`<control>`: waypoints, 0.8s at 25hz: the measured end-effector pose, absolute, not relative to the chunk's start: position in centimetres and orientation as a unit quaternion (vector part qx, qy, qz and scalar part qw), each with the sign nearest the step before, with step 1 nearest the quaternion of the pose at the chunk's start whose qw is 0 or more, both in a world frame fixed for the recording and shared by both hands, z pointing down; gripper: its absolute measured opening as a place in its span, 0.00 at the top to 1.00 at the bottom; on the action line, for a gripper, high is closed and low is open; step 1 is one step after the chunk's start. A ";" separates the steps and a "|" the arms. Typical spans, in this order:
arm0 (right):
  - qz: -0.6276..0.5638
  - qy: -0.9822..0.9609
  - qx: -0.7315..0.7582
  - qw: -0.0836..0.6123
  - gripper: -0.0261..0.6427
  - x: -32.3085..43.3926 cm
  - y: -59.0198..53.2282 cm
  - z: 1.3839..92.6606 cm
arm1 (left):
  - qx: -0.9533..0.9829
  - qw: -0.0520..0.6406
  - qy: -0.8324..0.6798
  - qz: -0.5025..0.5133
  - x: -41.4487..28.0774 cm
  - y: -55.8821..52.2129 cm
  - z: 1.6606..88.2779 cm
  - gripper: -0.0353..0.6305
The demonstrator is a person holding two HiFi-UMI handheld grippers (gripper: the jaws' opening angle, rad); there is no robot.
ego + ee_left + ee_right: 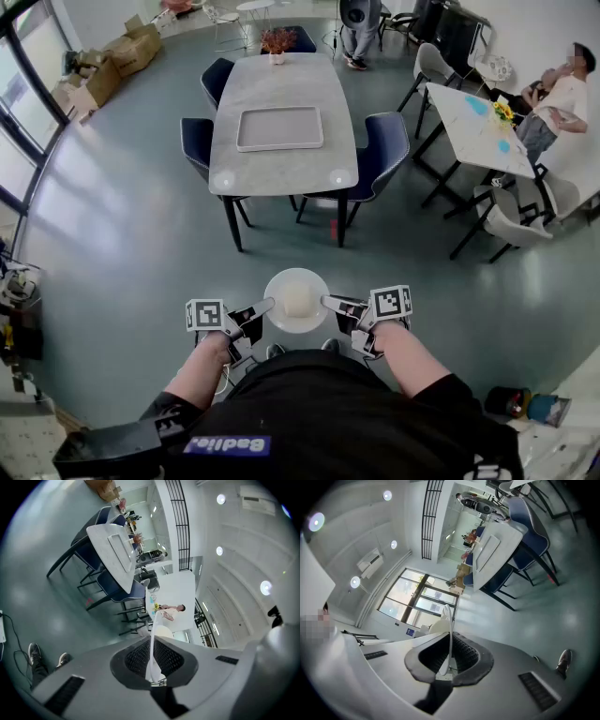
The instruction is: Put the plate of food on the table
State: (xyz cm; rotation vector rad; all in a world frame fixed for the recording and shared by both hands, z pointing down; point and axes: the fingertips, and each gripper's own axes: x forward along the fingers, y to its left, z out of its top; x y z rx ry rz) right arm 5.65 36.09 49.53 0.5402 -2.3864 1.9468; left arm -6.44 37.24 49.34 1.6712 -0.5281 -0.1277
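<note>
A white plate [296,300] carrying a pale lump of food is held level in front of my body, above the floor. My left gripper [265,306] is shut on its left rim and my right gripper [328,301] is shut on its right rim. In the left gripper view the plate [152,656] shows edge-on, pinched between the dark pads. The right gripper view shows the plate [448,634] edge-on between its pads as well. The grey marble table [281,173] stands ahead, with a white tray [279,128] on it.
Blue chairs [384,155] flank the table on both sides. A second table [473,127] with chairs and a seated person [553,103] is at the right. Cardboard boxes [117,56] lie at the far left. Open grey floor lies between me and the table.
</note>
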 end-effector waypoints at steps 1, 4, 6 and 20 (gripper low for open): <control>0.622 -0.763 0.173 0.008 0.93 5.7 36.0 49.5 | 0.730 0.641 -0.230 -0.059 -6.3 37.2 49.2 0.92; 0.623 -0.763 0.173 0.008 0.93 5.6 35.9 49.4 | 0.727 0.644 -0.230 -0.060 -6.3 37.1 49.1 0.92; 0.623 -0.763 0.171 0.009 0.93 5.6 35.8 49.4 | 0.731 0.639 -0.232 -0.055 -6.4 37.0 49.2 0.92; 0.609 -0.775 0.169 0.011 0.93 7.3 35.0 48.9 | 0.720 0.647 -0.239 -0.082 -4.4 36.5 48.5 0.92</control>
